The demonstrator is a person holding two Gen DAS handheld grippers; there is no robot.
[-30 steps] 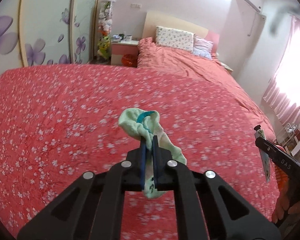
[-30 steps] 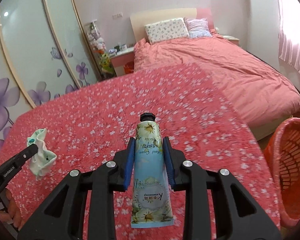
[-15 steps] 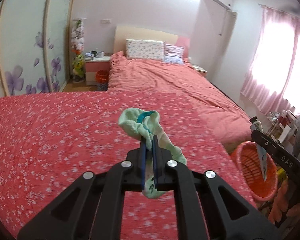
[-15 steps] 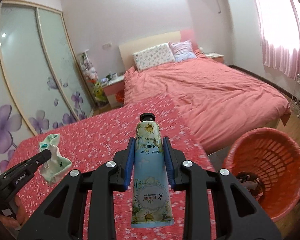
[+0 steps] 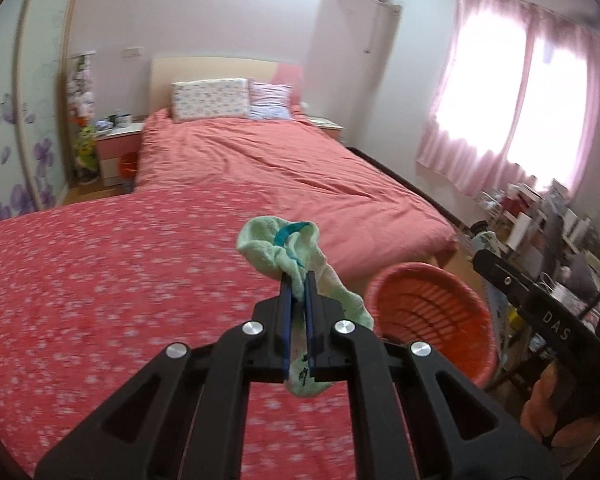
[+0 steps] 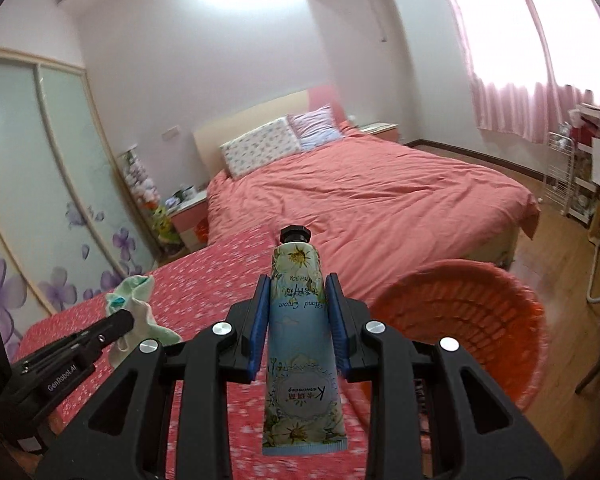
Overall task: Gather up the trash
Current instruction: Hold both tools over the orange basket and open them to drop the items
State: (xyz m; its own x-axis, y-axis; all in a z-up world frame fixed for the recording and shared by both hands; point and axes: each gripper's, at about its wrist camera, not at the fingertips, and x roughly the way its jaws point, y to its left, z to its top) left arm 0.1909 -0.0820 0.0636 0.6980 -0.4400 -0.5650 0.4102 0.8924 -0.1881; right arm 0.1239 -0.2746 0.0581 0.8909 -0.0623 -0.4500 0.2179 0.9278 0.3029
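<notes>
My left gripper point(image 5: 297, 280) is shut on a pale green sock point(image 5: 284, 246) with a blue band, held over the red flowered cover point(image 5: 100, 280). In the right wrist view the same sock point(image 6: 134, 300) hangs from the left gripper at lower left. My right gripper point(image 6: 298, 292) is shut on a hand cream tube point(image 6: 298, 320) with a black cap, cap pointing forward. An orange plastic basket point(image 5: 432, 312) stands to the right of the flowered cover; in the right wrist view the basket point(image 6: 472, 320) lies just right of the tube. The right gripper's arm and a hand point(image 5: 556, 400) show at the left wrist view's right edge.
A large bed with a plain coral duvet point(image 6: 380, 200) and two pillows point(image 5: 228, 98) fills the far side. A bedside cabinet point(image 5: 118, 152) and sliding flowered wardrobe doors point(image 6: 40, 184) stand at left. Cluttered shelves point(image 6: 580, 168) and pink curtains point(image 5: 520, 112) are at right.
Both views have swung to the right and risen a little, bringing the orange basket from the edge into full view and closer. The sock and the tube stay gripped as before.
</notes>
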